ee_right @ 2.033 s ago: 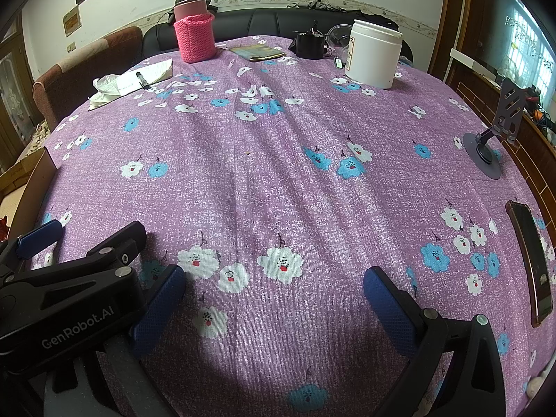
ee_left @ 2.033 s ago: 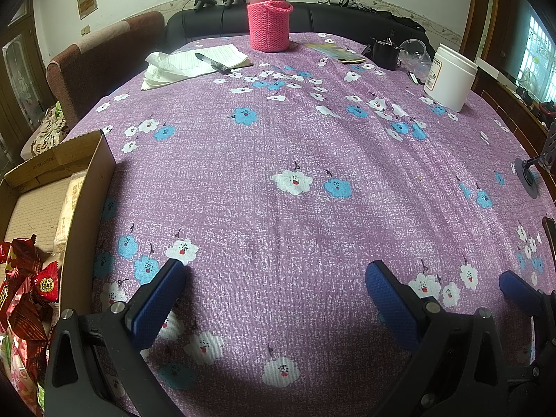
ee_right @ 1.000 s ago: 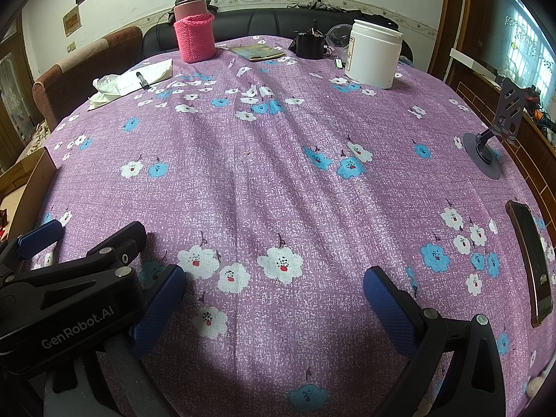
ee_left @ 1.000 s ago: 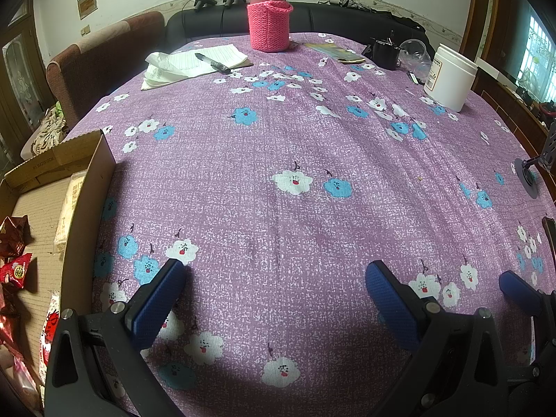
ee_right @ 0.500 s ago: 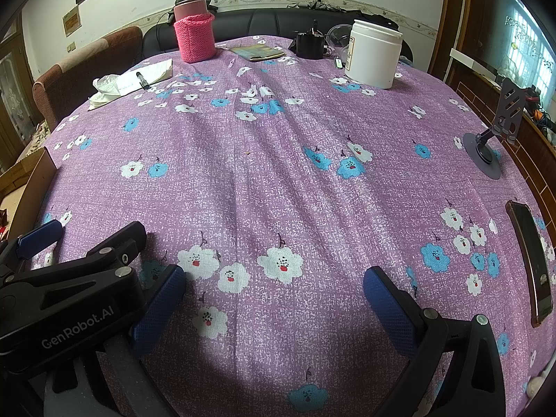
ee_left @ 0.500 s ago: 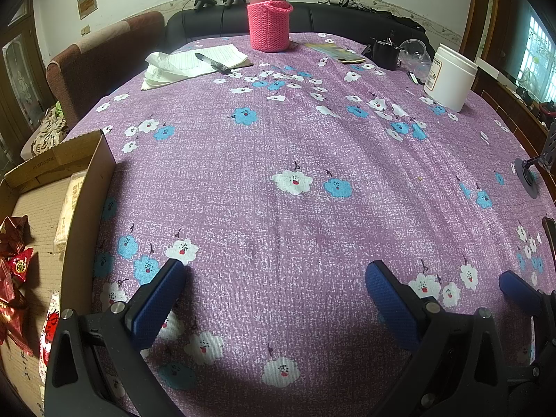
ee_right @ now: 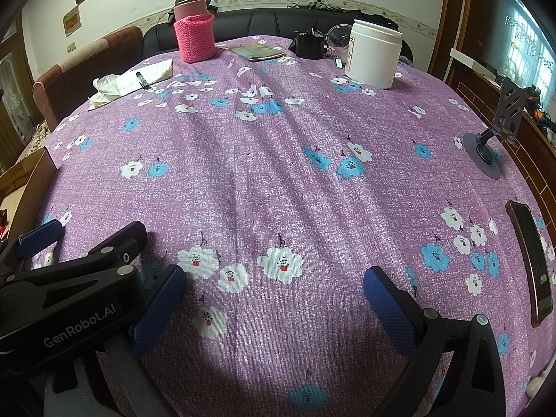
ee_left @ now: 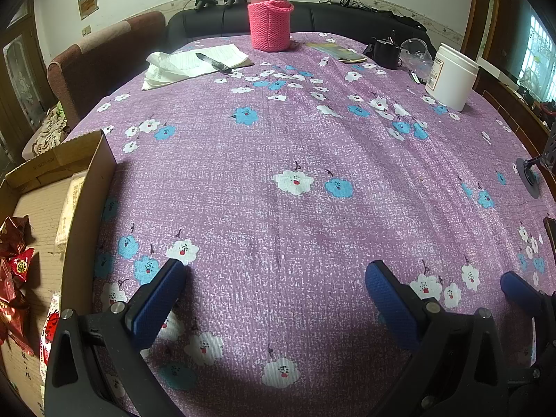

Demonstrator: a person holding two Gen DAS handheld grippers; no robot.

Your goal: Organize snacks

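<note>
Snacks (ee_left: 15, 264) in red wrappers lie inside the box (ee_left: 100, 160) at the table's left edge. Both claws rest low over the cloth (ee_left: 295, 132), spread and holding nothing: left gripper (ee_left: 274, 278), right gripper (ee_right: 274, 279). We judge sorting has yet to begin; we should swing the left one toward the box and pinch one wrapper by its crimped end. A flask (ee_left: 269, 17) and tub (ee_left: 451, 76) stand along the far edge, a sofa beyond.

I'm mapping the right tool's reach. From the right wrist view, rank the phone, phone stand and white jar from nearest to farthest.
From the right tool:
1. Phone, flat at the right edge.
2. Phone stand, farther back on the right.
3. White jar, far side, right of centre.
</note>
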